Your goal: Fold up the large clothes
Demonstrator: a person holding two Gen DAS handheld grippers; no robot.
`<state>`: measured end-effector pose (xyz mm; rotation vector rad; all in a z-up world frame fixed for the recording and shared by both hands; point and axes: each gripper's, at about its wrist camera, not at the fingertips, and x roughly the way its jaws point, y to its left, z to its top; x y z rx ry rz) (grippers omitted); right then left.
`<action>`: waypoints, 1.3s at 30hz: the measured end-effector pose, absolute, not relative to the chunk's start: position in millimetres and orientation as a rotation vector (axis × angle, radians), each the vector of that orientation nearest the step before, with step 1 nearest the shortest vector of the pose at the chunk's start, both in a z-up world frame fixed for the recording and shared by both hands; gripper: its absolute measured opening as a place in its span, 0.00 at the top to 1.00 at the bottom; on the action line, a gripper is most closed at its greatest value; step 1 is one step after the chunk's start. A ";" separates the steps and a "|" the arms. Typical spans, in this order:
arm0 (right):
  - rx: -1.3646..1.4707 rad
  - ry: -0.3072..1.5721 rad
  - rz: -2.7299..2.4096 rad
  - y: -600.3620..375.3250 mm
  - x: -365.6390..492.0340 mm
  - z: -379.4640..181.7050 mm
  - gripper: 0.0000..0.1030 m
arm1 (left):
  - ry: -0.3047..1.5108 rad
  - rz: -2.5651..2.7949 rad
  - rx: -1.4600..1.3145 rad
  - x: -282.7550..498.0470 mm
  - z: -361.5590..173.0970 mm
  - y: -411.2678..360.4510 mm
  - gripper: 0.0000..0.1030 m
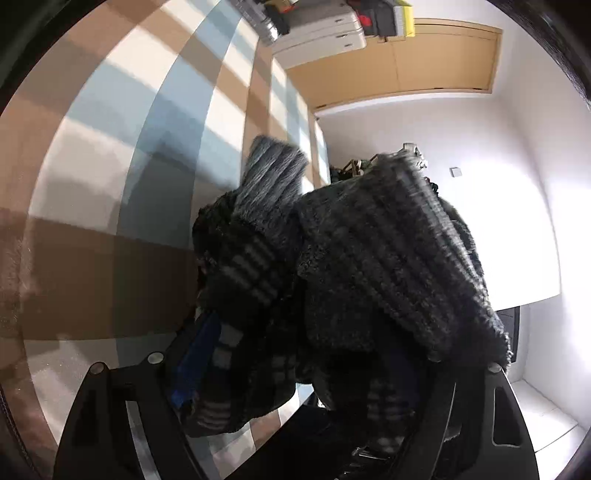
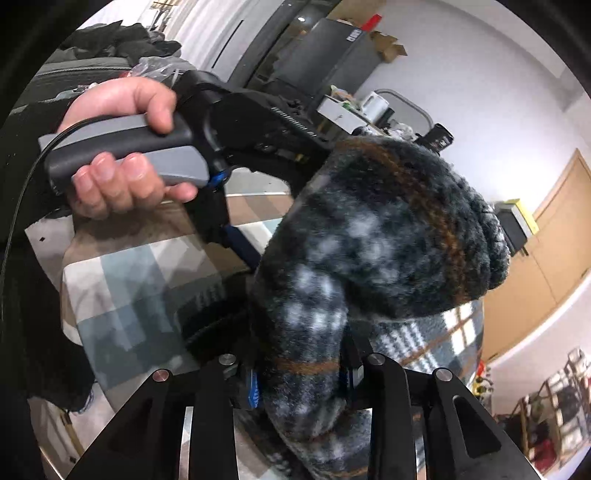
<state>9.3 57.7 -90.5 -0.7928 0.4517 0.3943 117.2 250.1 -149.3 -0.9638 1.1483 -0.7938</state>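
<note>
A thick dark grey fleece garment with pale checks and a brown stripe hangs bunched between both grippers above a checked blanket. My left gripper is shut on a fold of the garment; cloth hides most of its fingers, and one blue pad shows. My right gripper is shut on another part of the garment, with blue pads pressed on both sides. The right wrist view also shows the person's hand holding the left gripper's handle.
The checked blanket in beige, blue and white covers the surface below. A white wall, wooden cabinets and stacked boxes are beyond. Dark clothes lie piled at the far side; shelves stand at lower right.
</note>
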 end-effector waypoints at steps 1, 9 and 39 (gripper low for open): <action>-0.775 0.444 0.394 54.3 9.7 -87.1 0.70 | 1.123 -0.806 -0.957 115.0 -142.9 251.4 0.24; -0.477 0.419 0.348 -3.8 11.9 -56.1 0.71 | 0.956 -0.889 -1.020 92.4 -108.9 272.6 0.24; -0.532 0.575 0.574 25.3 36.3 -71.4 0.59 | 1.173 -1.220 -0.998 193.1 -106.2 205.5 0.22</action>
